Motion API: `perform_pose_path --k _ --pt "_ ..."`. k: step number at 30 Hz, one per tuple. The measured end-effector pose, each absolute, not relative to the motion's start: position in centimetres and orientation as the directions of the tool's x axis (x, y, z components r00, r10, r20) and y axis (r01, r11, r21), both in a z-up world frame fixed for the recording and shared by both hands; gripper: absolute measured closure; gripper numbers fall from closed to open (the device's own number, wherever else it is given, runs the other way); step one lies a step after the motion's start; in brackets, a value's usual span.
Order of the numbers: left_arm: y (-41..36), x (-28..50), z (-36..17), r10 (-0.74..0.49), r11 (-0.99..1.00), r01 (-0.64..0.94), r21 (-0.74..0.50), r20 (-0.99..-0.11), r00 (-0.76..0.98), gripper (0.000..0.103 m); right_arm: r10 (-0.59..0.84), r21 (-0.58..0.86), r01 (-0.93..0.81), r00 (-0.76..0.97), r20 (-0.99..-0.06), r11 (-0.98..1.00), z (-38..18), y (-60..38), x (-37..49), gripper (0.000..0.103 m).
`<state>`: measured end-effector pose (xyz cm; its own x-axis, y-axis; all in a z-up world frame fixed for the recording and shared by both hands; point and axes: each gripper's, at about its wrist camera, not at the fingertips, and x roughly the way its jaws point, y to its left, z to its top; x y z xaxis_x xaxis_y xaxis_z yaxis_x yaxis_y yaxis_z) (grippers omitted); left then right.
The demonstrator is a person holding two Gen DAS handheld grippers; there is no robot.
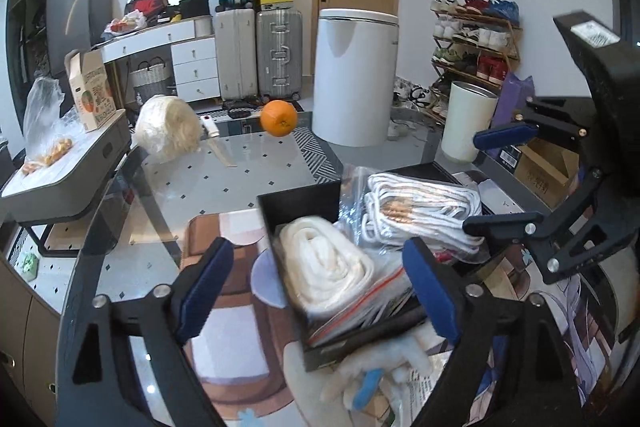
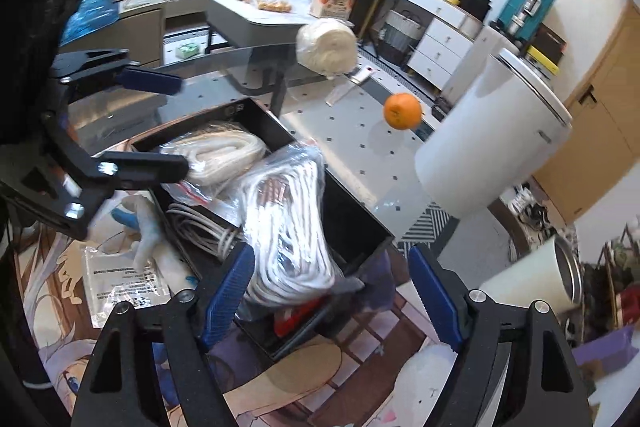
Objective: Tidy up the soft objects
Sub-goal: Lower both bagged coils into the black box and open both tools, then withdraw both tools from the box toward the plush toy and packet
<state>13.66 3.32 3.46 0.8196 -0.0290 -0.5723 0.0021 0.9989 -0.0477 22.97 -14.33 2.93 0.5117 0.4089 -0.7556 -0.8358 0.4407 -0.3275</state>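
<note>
A black open box point(image 1: 298, 205) point(image 2: 360, 251) stands on the glass table. In it lie a rolled cream cloth in a clear bag point(image 1: 328, 263) point(image 2: 224, 153) and a bagged bundle of white rope point(image 1: 420, 213) point(image 2: 288, 223). My left gripper point(image 1: 320, 287) is open over the box's near left corner and holds nothing. My right gripper point(image 2: 332, 295) is open over the box's near end, with the rope bag between its blue pads. Each gripper shows in the other view, the right point(image 1: 502, 179) and the left point(image 2: 160, 123). A white plush toy point(image 1: 380, 367) point(image 2: 140, 227) lies beside the box.
An orange point(image 1: 279, 118) point(image 2: 402, 111) and a bagged cream roll point(image 1: 168, 129) point(image 2: 326, 46) sit farther on the table, with a knife point(image 1: 218, 143) between them. A white cup point(image 1: 468, 121) point(image 2: 532, 277) stands at the table's edge. A white bin point(image 1: 354, 75) stands behind.
</note>
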Motion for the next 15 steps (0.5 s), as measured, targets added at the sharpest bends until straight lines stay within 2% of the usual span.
perform_pose_path --k 12,15 --pt "5.0 11.1 3.1 -0.001 0.996 -0.051 -0.076 -0.566 0.824 0.012 0.432 -0.244 -0.776 0.549 -0.715 0.582 2.5 -15.4 22.3 0.020" --pt "5.3 10.1 3.0 0.014 0.994 -0.073 -0.084 -0.557 0.830 0.007 0.450 -0.203 -0.748 0.568 -0.690 0.632 2.9 -16.4 21.5 0.017"
